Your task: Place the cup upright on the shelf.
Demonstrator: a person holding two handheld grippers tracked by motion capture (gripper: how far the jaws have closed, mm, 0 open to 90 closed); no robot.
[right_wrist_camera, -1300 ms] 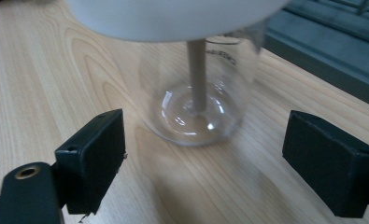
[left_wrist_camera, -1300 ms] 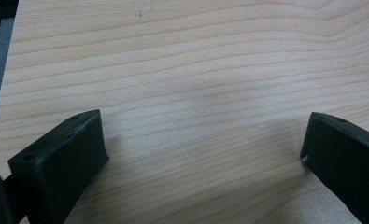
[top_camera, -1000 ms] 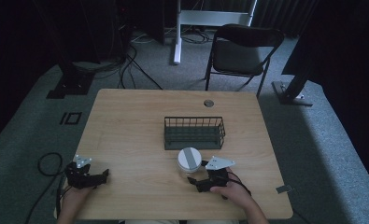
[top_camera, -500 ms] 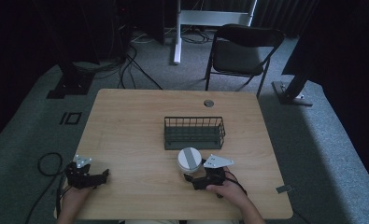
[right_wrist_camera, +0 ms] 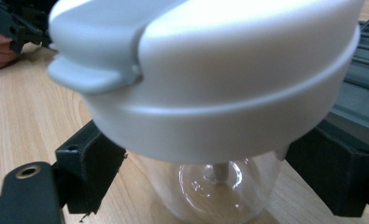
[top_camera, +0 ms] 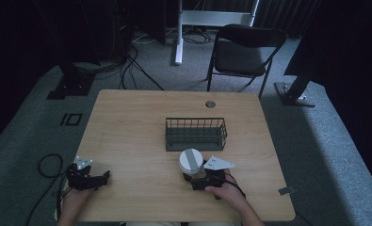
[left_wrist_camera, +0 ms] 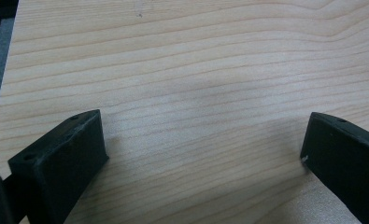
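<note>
A clear jar (top_camera: 191, 161) with a white flip lid (right_wrist_camera: 205, 70) stands on the wooden table (top_camera: 127, 122), just in front of a dark wire basket (top_camera: 195, 134). My right gripper (top_camera: 194, 173) reaches it from the near side. In the right gripper view its black jaws sit against both sides of the jar's clear body (right_wrist_camera: 210, 186), under the lid. My left gripper (top_camera: 102, 177) rests at the table's near left corner. Its jaws stand wide open (left_wrist_camera: 203, 140) over bare wood, holding nothing.
The basket's dark wall (right_wrist_camera: 359, 98) rises right behind the jar. A round grommet (top_camera: 210, 103) sits near the table's far edge. A folding chair (top_camera: 242, 52) and cables lie on the floor beyond. The other hand (right_wrist_camera: 0, 49) shows at far left.
My right gripper has crept a little left and forward toward the jar. The left gripper has stayed where it was.
</note>
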